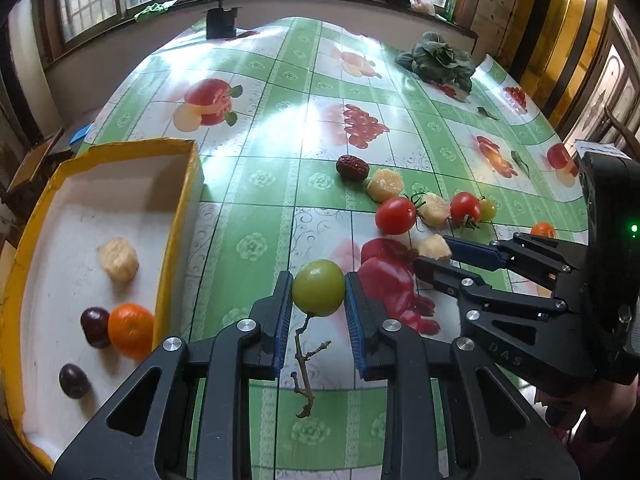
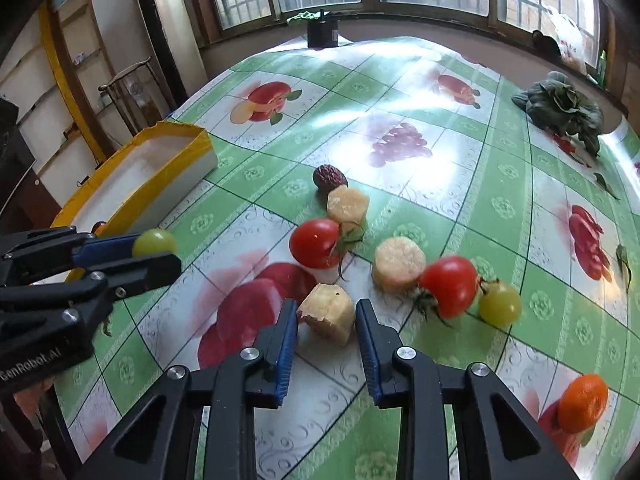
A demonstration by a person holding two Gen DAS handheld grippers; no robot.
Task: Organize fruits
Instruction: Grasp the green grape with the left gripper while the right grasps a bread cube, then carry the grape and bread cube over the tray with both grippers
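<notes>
My left gripper (image 1: 319, 282) is shut on a green grape (image 1: 319, 294) whose dry stem hangs below it, held above the tablecloth just right of the yellow box (image 1: 176, 216). The box holds a pale chunk (image 1: 119, 260), a small orange (image 1: 130, 330) and two dark fruits (image 1: 95, 326). My right gripper (image 2: 326, 314) is shut on a pale yellow fruit chunk (image 2: 328, 320) that rests on the table. Around it lie two red tomatoes (image 2: 316, 242), two more chunks (image 2: 400, 264), a green grape (image 2: 500, 304), a red date (image 2: 330, 178) and an orange (image 2: 584, 402).
A leafy green vegetable (image 2: 560, 106) lies at the far right of the table, with loose leaves (image 2: 624, 260) near that edge. A dark box (image 2: 322, 34) stands at the far edge under the windows. A chair (image 2: 128, 92) stands beyond the table's left side.
</notes>
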